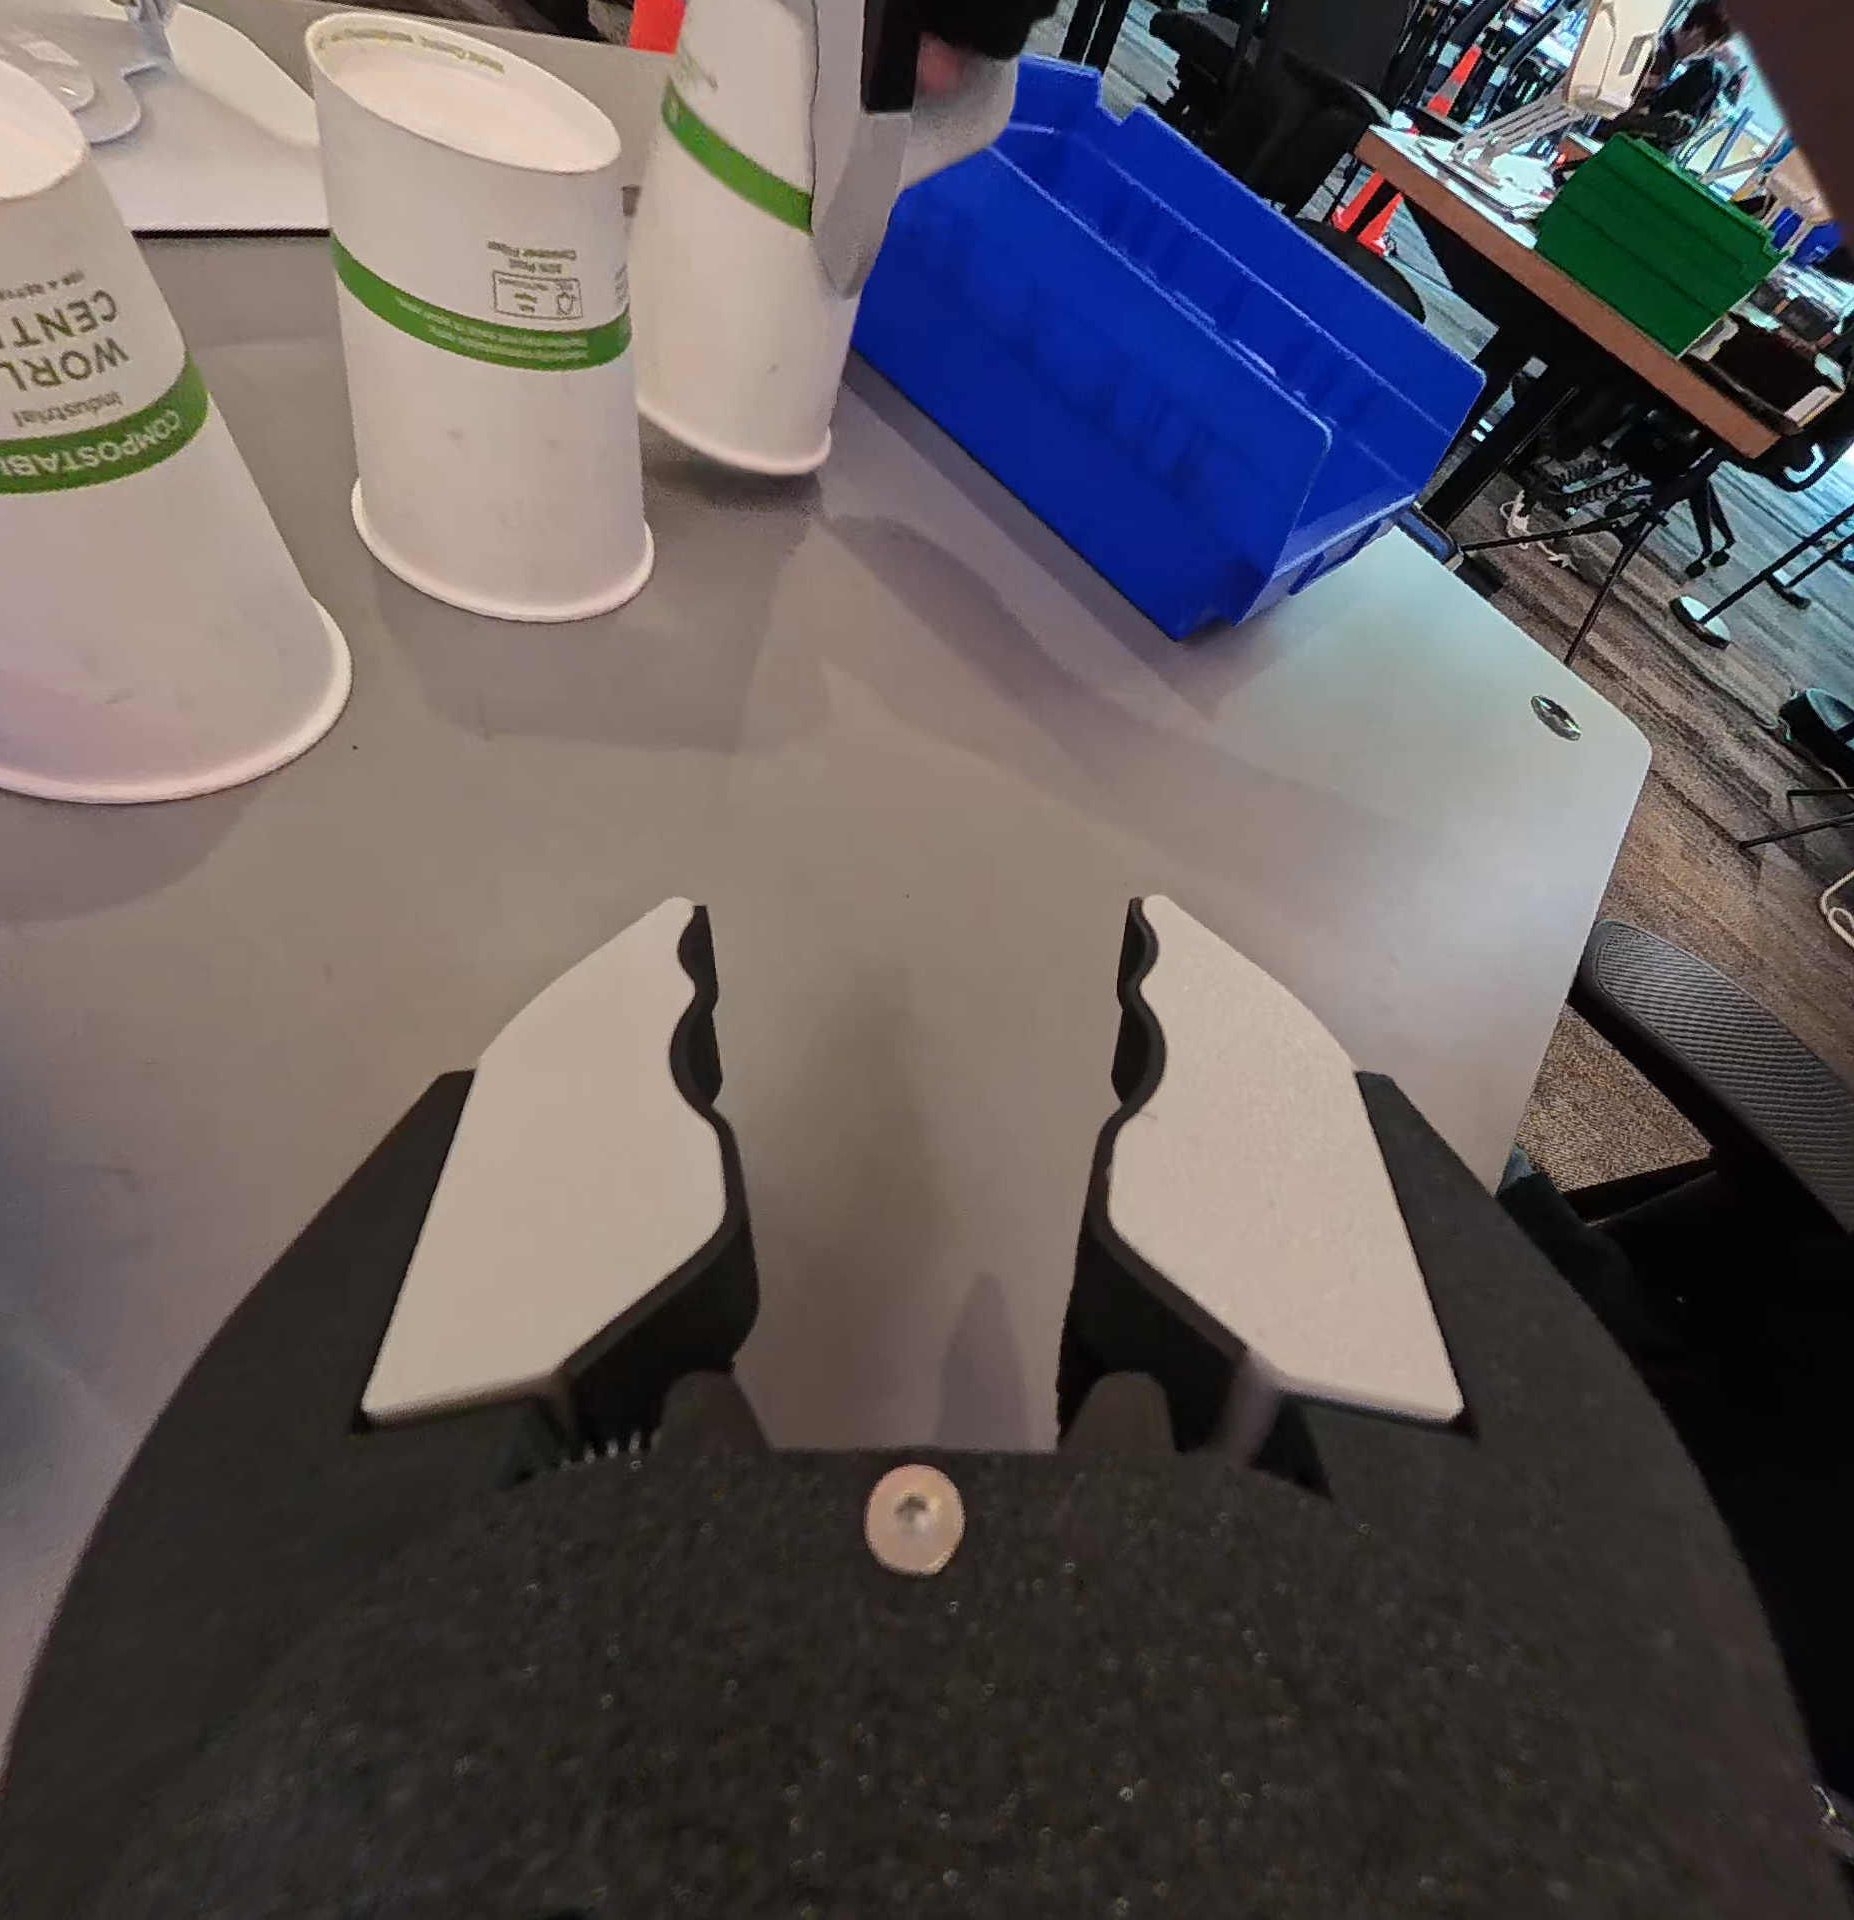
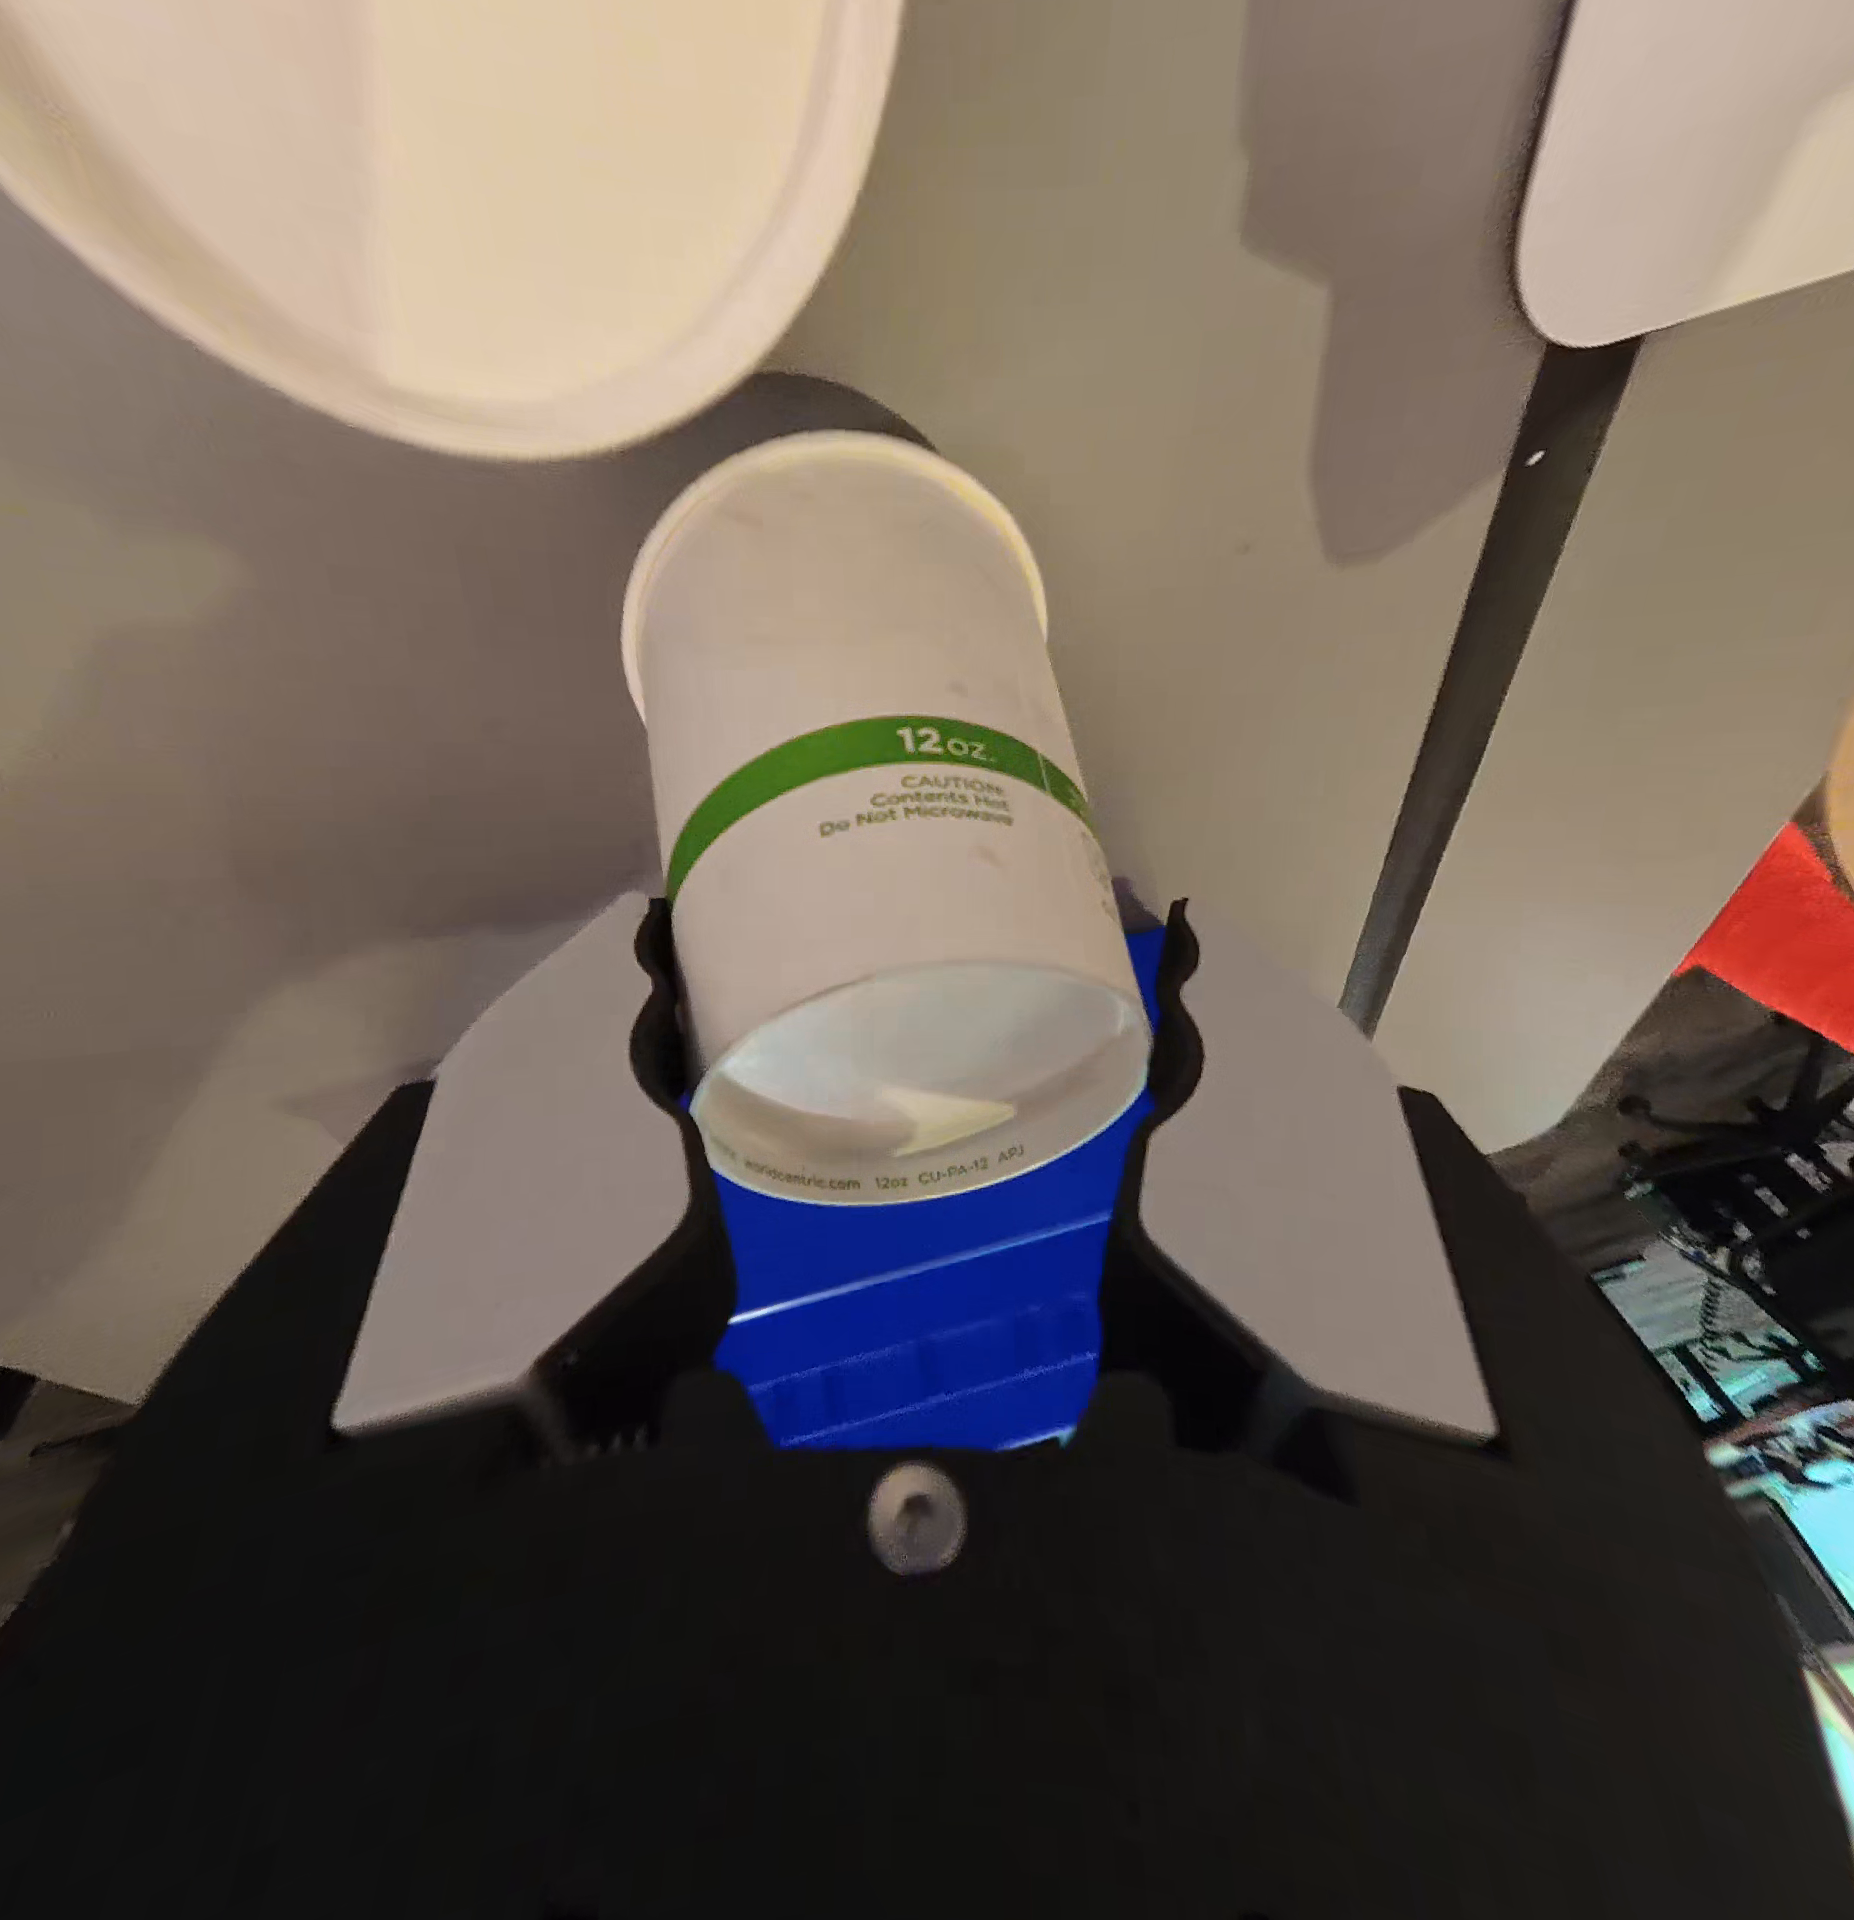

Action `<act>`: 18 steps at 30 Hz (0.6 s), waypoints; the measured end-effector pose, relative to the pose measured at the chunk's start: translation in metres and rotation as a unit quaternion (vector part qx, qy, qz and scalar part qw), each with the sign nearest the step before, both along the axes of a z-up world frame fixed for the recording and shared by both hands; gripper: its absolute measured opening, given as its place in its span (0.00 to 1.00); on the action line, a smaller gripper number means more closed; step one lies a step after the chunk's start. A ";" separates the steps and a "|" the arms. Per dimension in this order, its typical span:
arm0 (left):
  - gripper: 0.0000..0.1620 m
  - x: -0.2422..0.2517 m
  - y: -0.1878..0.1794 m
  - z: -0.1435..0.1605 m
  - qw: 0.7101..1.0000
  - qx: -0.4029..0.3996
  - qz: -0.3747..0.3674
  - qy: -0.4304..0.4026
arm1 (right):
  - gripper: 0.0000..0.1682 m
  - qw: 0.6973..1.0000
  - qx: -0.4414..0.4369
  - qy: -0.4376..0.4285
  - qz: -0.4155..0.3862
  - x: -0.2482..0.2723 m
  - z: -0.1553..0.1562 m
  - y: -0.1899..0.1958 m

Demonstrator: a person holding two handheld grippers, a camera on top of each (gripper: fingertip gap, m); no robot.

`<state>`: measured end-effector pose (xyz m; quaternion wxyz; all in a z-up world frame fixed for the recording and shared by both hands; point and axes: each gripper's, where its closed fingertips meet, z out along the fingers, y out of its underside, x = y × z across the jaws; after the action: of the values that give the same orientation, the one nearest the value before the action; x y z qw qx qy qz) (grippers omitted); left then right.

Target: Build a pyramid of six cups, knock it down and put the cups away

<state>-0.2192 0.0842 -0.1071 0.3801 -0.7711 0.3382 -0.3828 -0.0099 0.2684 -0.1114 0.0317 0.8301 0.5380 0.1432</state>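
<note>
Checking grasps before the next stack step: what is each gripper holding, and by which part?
The right gripper holds a paper cup by its lower wall, near the base. The left gripper is open and holds nothing.

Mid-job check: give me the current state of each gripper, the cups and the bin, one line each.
Left gripper: open, empty, above the grey table.
Right gripper: shut on held cup.
Held cup: gripped near its base, mouth pointing away from the camera.
Nearest cup: upside down on the table.
Middle cup: upside down on the table.
Blue bin: on the table; no cups visible inside from here.
</note>
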 end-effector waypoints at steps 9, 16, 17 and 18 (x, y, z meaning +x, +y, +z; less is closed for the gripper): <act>0.45 0.001 -0.002 -0.006 1.000 -0.012 -0.012 0.008 | 0.52 0.996 -0.040 -0.073 0.014 0.004 -0.017 -0.001; 0.45 0.004 -0.005 -0.010 1.000 -0.016 -0.017 0.014 | 0.52 0.996 -0.045 -0.078 0.016 0.007 -0.019 -0.002; 0.46 0.004 -0.006 -0.010 1.000 -0.016 -0.018 0.015 | 0.52 0.996 -0.043 -0.073 0.016 0.006 -0.019 -0.002; 0.46 0.005 -0.006 -0.010 1.000 -0.016 -0.018 0.016 | 0.53 0.997 -0.040 -0.068 0.016 0.006 -0.019 -0.002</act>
<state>-0.2145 0.0786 -0.1173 0.3560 -0.7768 0.3516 -0.3824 -0.0041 0.2665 -0.1306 0.0988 0.8078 0.5532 0.1781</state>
